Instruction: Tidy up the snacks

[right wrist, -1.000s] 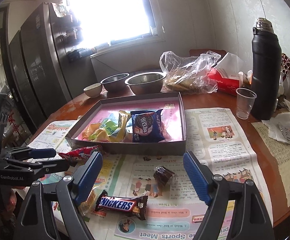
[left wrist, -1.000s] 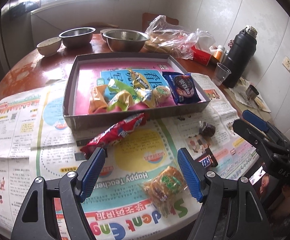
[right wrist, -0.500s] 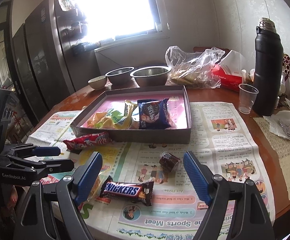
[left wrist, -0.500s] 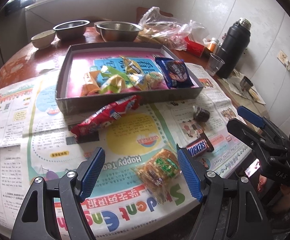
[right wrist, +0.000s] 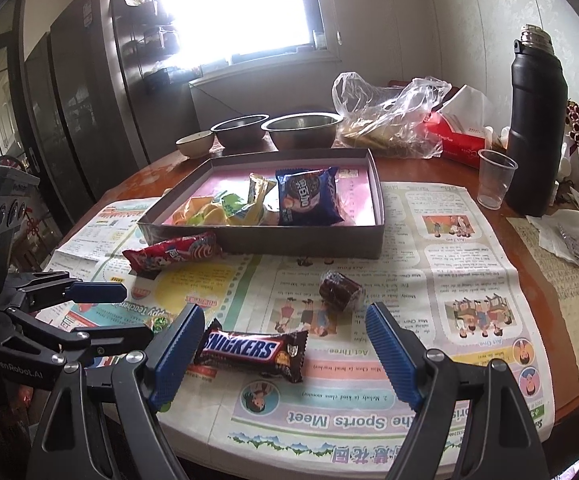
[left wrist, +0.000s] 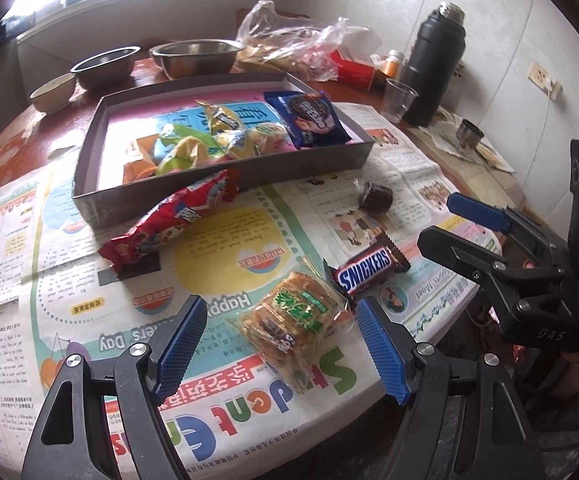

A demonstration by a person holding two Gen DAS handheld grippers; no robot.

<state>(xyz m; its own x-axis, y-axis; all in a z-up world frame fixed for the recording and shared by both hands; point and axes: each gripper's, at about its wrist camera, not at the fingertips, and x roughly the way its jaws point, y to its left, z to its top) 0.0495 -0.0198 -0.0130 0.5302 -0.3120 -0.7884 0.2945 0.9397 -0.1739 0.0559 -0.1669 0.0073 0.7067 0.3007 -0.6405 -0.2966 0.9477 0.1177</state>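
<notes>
I held both grippers released: left gripper [left wrist: 277, 346] straddling the biscuit pack [left wrist: 292, 322], right gripper [right wrist: 285, 350] framing the chocolate bar [right wrist: 251, 350], ready for boxing.

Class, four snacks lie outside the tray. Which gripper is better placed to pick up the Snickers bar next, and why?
Right. The Snickers bar lies just ahead between the open right gripper fingers; the open left gripper frames the clear-wrapped cake instead.

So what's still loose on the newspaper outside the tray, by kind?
Snickers bar: 1
Red long packet: 1
Clear-wrapped pastry with green label: 1
Small dark wrapped cake: 1
Total: 4, all outside the tray. Both tools are open and holding nothing.
</notes>
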